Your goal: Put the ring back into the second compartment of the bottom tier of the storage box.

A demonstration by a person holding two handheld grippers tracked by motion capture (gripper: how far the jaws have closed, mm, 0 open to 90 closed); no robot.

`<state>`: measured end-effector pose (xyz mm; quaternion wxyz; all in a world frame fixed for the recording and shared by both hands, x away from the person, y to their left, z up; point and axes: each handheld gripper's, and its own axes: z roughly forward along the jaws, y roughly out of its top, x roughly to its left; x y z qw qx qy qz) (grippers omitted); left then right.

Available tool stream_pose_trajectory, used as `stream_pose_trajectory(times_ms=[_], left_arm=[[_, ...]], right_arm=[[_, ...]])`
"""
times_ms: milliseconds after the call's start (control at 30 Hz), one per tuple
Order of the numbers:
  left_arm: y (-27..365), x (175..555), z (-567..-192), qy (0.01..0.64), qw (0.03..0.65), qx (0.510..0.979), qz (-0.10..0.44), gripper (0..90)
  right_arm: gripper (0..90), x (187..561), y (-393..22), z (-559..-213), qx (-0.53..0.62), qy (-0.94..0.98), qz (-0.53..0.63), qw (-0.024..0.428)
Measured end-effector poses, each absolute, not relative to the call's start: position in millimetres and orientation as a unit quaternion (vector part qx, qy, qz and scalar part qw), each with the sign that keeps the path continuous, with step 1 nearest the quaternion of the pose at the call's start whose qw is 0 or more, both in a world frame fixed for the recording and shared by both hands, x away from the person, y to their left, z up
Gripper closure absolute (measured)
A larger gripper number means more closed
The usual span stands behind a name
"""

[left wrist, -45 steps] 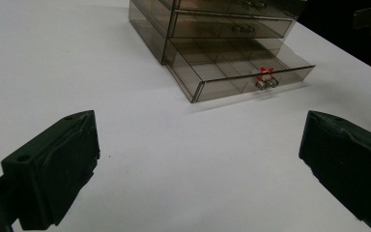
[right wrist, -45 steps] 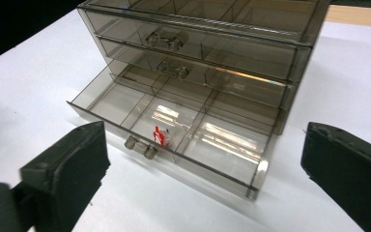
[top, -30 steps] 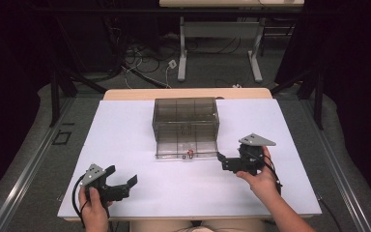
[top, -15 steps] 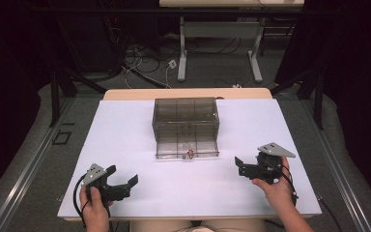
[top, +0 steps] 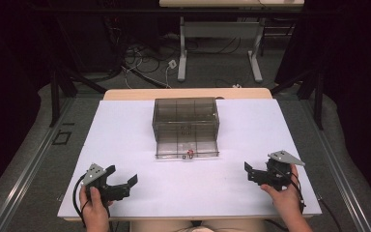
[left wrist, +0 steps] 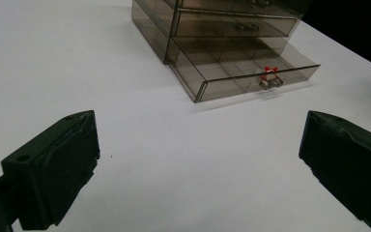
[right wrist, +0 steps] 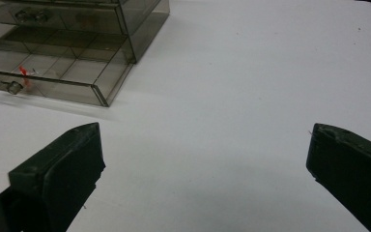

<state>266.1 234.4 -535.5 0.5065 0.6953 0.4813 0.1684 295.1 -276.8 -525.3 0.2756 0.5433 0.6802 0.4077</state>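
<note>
Smoked-plastic drawer unit stood mid-table, toward far edge of white table. Bottom drawer pulled out toward the person, long axis running left to right across the table, front face and handle pointing at the near edge. Small red item lay inside the drawer just behind the handle, near the front wall; exact compartment hard to tell.

Left gripper held low at near left corner, jaws spread wide, nothing between them. Right gripper held at near right, jaws likewise wide apart and empty. Both well apart from the drawer, neither touching it.

From left gripper view, drawer lay ahead and to the right, seen corner-on. From right gripper view, drawer lay ahead and to the left, handle toward the left edge. Right gripper judged somewhat nearer the drawer front than the left, though not by much. Any push to close judged to need travel straight away from the person, square against the long front face.
</note>
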Motion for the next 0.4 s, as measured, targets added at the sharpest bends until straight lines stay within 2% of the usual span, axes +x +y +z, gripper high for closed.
stream_pose_trajectory(times_ms=[400], left_arm=[[235,268,-536,0.484,0.503,0.696,0.17,0.8]], right_arm=[[0.0,294,-289,-541,0.558,0.677,0.389,0.281]])
